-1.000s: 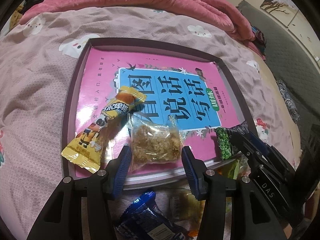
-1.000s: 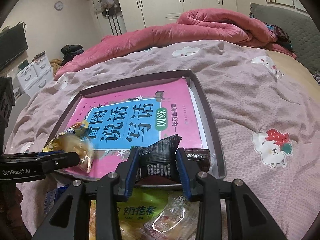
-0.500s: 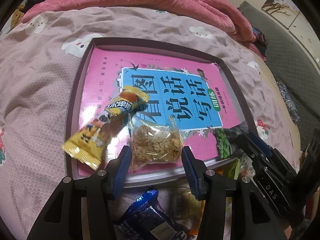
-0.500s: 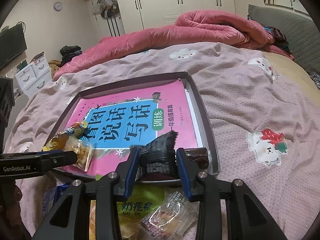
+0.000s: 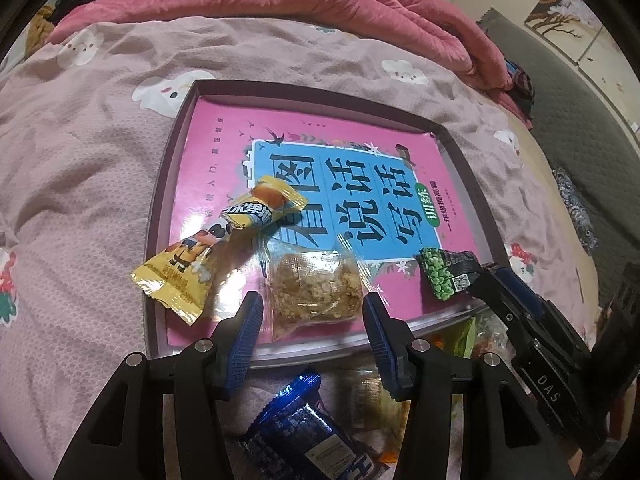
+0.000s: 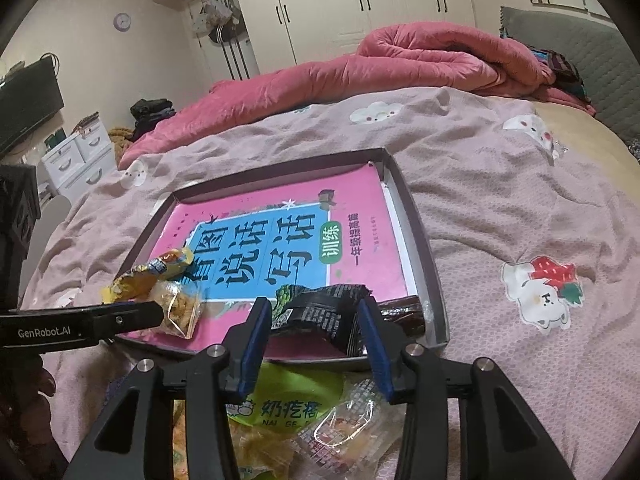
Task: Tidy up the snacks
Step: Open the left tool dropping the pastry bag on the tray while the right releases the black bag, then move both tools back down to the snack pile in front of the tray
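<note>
Change: your right gripper [image 6: 314,322], earlier clamped on the black pouch [image 6: 324,316], is opening; pouch lies in tray [image 6: 436,308].
Left gripper [image 5: 312,320]: apart, straddling crinkly clear packet [image 5: 316,290].

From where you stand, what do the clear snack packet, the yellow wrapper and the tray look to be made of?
Clear snack packet: thin see-through plastic film, glossy; the crumbly filling shows through. Yellow wrapper: printed plastic or foil film, shiny, with crimped ends. Tray: probably cardboard, matte dark rim with pale inner walls, like a box lid.
</note>
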The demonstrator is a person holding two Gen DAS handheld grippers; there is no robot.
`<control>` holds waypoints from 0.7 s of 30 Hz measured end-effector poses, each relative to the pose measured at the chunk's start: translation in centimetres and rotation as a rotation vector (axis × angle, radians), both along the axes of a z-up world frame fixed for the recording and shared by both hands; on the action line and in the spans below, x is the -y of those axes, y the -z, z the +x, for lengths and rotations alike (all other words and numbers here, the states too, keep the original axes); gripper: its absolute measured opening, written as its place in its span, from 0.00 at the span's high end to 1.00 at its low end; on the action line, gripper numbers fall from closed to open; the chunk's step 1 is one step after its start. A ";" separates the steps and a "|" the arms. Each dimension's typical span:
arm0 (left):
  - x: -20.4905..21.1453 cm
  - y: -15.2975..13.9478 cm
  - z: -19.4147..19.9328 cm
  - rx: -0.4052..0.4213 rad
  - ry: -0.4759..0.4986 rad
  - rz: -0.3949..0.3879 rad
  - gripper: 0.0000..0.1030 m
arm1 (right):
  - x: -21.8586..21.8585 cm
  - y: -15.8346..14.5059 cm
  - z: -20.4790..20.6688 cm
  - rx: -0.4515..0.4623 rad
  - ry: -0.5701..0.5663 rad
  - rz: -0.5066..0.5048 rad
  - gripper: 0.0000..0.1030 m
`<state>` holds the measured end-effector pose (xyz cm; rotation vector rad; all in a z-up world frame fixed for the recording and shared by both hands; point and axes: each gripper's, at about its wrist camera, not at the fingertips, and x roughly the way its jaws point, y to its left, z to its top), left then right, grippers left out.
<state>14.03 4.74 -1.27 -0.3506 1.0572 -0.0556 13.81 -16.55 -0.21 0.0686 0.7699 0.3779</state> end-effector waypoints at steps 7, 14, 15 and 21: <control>0.0 -1.0 -0.4 0.017 0.004 -0.002 0.47 | 0.4 -0.7 -0.3 0.017 0.003 0.015 0.50; -0.3 -2.1 -1.0 0.036 0.002 0.006 0.39 | 0.6 -1.4 -0.7 0.029 0.002 0.026 0.45; -0.3 -2.2 -1.1 0.038 0.000 0.007 0.38 | 0.7 -1.5 -0.7 0.029 0.004 0.028 0.44; -0.9 -2.9 -1.7 0.047 -0.007 0.014 0.35 | 1.0 -2.0 -1.0 0.036 0.004 0.028 0.41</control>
